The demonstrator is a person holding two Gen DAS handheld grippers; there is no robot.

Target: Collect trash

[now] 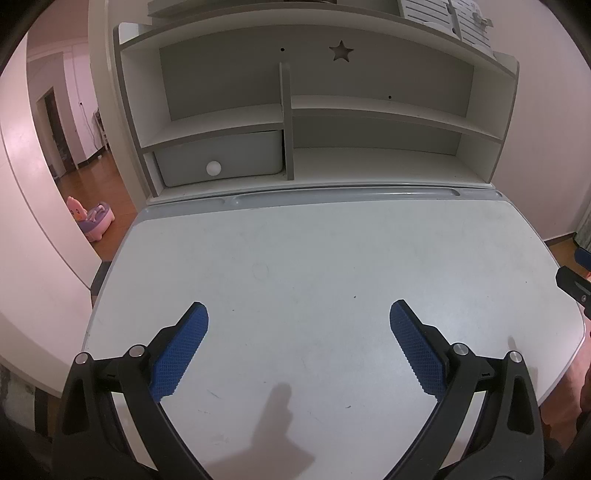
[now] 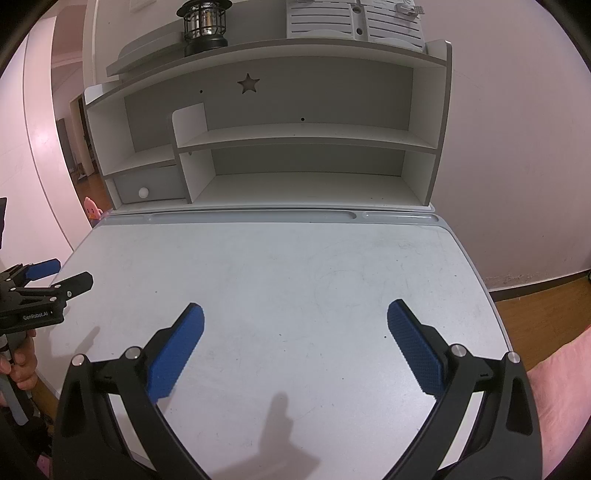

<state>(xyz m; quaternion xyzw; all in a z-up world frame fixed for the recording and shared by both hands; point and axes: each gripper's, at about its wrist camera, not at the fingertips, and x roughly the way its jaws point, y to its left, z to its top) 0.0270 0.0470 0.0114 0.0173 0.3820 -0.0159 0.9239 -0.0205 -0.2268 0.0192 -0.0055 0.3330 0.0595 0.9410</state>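
Desk top (image 1: 332, 266) pale grey-white, scuffed and faintly marked, with a grey pencil groove (image 1: 347, 194) along its back edge. White hutch shelving (image 2: 295, 136) stands behind it, star cutout (image 1: 341, 50) in the back panel, a drawer with a round white knob (image 1: 213, 168) at lower left. Black lantern (image 2: 204, 22) and a slotted white organiser (image 2: 354, 20) sit on the hutch top. Pink walls; wood floor (image 2: 546, 295); pink toy (image 1: 90, 218) on the floor left of the desk. No trash item can be made out in either view. Left gripper (image 1: 298, 315) hovers low over the near desk edge, blue pads (image 1: 181, 354) spread wide apart, nothing between them. Right gripper (image 2: 294, 317) hovers likewise beside it, its fingers equally far apart and holding nothing.
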